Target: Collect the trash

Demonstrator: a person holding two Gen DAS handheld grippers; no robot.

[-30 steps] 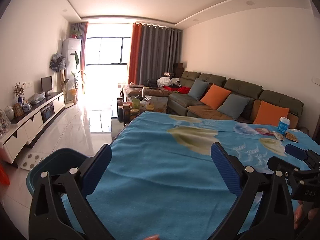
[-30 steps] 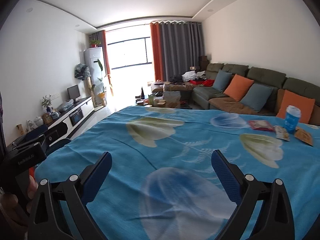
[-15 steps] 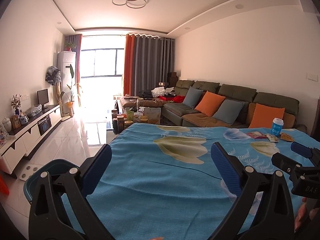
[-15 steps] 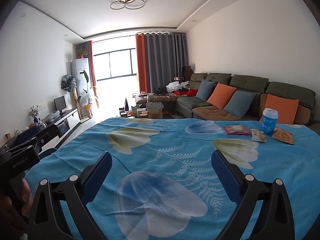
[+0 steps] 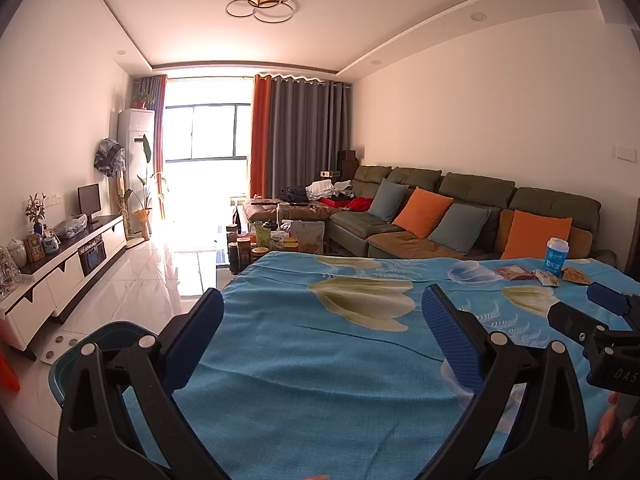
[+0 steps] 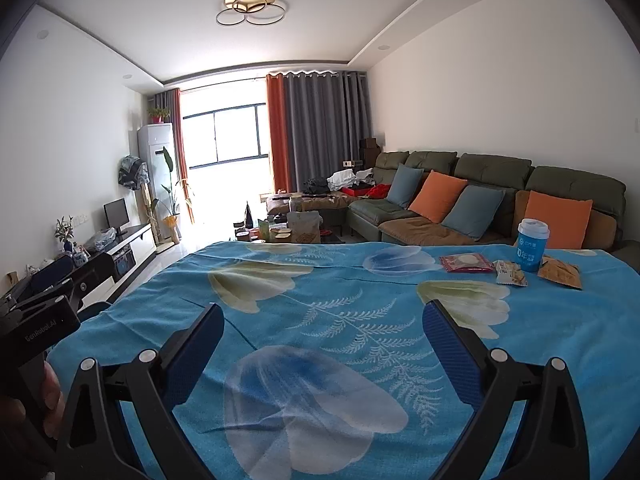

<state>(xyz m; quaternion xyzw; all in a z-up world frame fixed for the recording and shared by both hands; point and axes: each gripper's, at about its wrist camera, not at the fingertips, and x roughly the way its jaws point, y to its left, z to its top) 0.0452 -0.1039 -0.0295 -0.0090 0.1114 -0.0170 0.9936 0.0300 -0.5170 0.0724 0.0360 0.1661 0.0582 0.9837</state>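
Observation:
Trash lies at the far right of the blue flowered tablecloth: a blue paper cup, a red wrapper, a small snack packet and an orange packet. They also show far right in the left wrist view, with the cup tallest. My right gripper is open and empty over the near part of the table, well short of the trash. My left gripper is open and empty near the table's left front corner. A blue-green bin sits on the floor below the left gripper.
A green sofa with orange and blue cushions runs behind the table on the right. A cluttered coffee table stands beyond the far edge. A white TV cabinet lines the left wall over a glossy tiled floor.
Both cameras have tilted upward and risen a little, so the ceiling lamp shows more and the table sits lower. The trash appears nearer in the right wrist view. Both grippers stay open.

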